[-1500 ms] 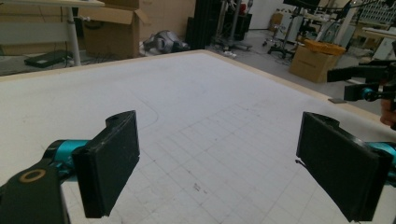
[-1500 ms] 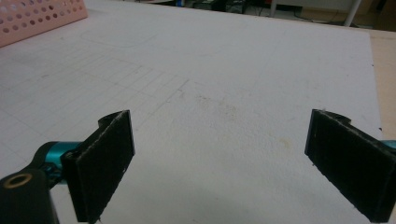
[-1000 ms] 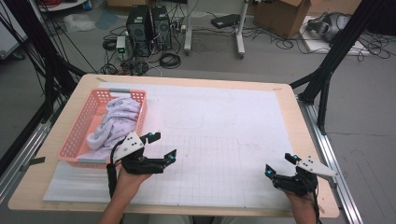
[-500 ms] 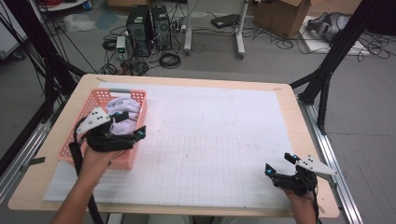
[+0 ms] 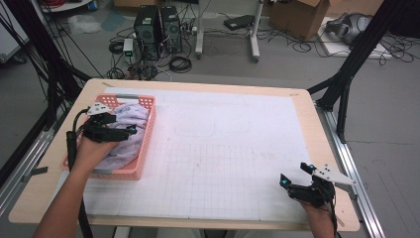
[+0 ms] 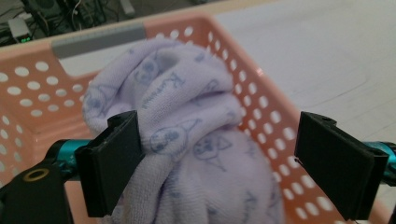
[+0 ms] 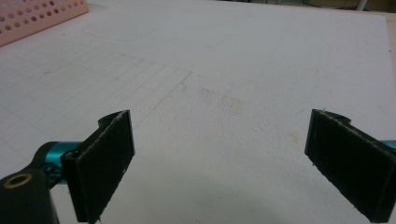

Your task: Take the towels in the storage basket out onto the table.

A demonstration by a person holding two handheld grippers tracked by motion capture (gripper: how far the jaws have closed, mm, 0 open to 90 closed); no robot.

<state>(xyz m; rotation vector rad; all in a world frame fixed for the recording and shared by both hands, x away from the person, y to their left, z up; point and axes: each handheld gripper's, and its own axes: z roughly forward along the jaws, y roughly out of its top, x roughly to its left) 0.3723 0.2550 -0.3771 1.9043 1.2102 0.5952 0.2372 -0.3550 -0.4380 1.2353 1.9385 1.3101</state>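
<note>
Two tools are being held over the table (image 5: pixel 208 163), each with its jaws spread wide. The left tool (image 6: pixel 219 161) is being held over the pink basket (image 5: pixel 143 148) at the table's left side, where a lilac printed towel (image 6: pixel 187 140) is lying bunched up inside. In the left gripper view the towel's raised fold is being touched by the left-hand jaw, while the other jaw is standing clear of the cloth, next to the basket's perforated wall (image 6: pixel 261 116); nothing is being gripped. The right tool (image 7: pixel 219 161) is being held low near the table's front right corner, well apart from the basket, and nothing but the white gridded mat (image 7: pixel 224 88) is being framed between its released jaws.
</note>
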